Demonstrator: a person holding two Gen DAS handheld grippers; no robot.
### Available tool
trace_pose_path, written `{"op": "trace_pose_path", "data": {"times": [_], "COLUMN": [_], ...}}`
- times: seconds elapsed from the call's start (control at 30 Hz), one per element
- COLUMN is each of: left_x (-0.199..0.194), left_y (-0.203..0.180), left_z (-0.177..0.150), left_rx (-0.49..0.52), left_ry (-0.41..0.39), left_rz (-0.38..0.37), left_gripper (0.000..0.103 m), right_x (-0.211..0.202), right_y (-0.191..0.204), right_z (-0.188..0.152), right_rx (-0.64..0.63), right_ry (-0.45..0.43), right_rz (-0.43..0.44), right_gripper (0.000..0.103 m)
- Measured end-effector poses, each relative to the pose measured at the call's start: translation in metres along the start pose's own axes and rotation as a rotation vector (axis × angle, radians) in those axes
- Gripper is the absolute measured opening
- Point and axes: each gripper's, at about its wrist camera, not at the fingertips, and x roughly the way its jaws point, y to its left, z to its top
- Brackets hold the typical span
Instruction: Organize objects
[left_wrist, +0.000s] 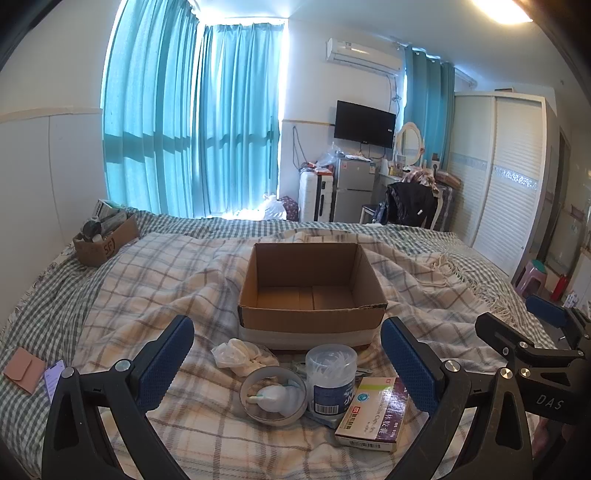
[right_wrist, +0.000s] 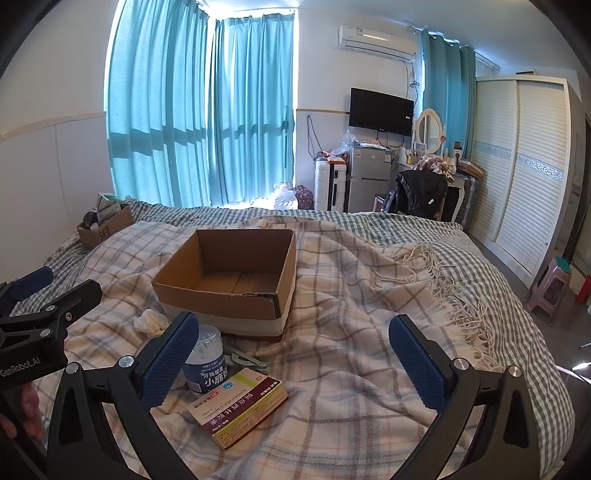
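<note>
nothing packed yet

the cardboard box (left_wrist: 312, 284) sits empty on the bed. just in front of it lie a cotton-swab jar (left_wrist: 330, 380), a medicine carton (left_wrist: 373, 413), a tape roll (left_wrist: 273, 397) and a crumpled tissue (left_wrist: 240, 352). left hand-held gripper (left_wrist: 288, 365) and right hand-held gripper (right_wrist: 291, 365) both gape wide, holding nothing. likely next — close on one item, lift it into the box.

Matt brown cardboard box (left_wrist: 312, 291) ahead, soft woven plaid blanket (left_wrist: 177, 266) beneath, clear plastic jar (left_wrist: 330, 380), glossy paper medicine box (left_wrist: 373, 413) near the textured rubber pads (left_wrist: 166, 365).
</note>
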Motion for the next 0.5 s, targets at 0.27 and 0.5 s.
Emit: {"op": "trace_pose_path", "data": {"times": [0.27, 0.5], "left_x": [0.0008, 0.001], "left_y": [0.0003, 0.0011], "left_z": [-0.0021, -0.0039], "left_rx": [0.003, 0.002], "left_ry": [0.005, 0.009], "left_rz": [0.002, 0.008], "left_gripper": [0.103, 0.103], "right_x": [0.0001, 0.0001], "right_y": [-0.0005, -0.0009], "right_z": [-0.0018, -0.0028], "right_rx": [0.002, 0.002], "right_ry": [0.003, 0.004], "right_rz": [0.002, 0.002], "right_gripper": [0.103, 0.103]}}
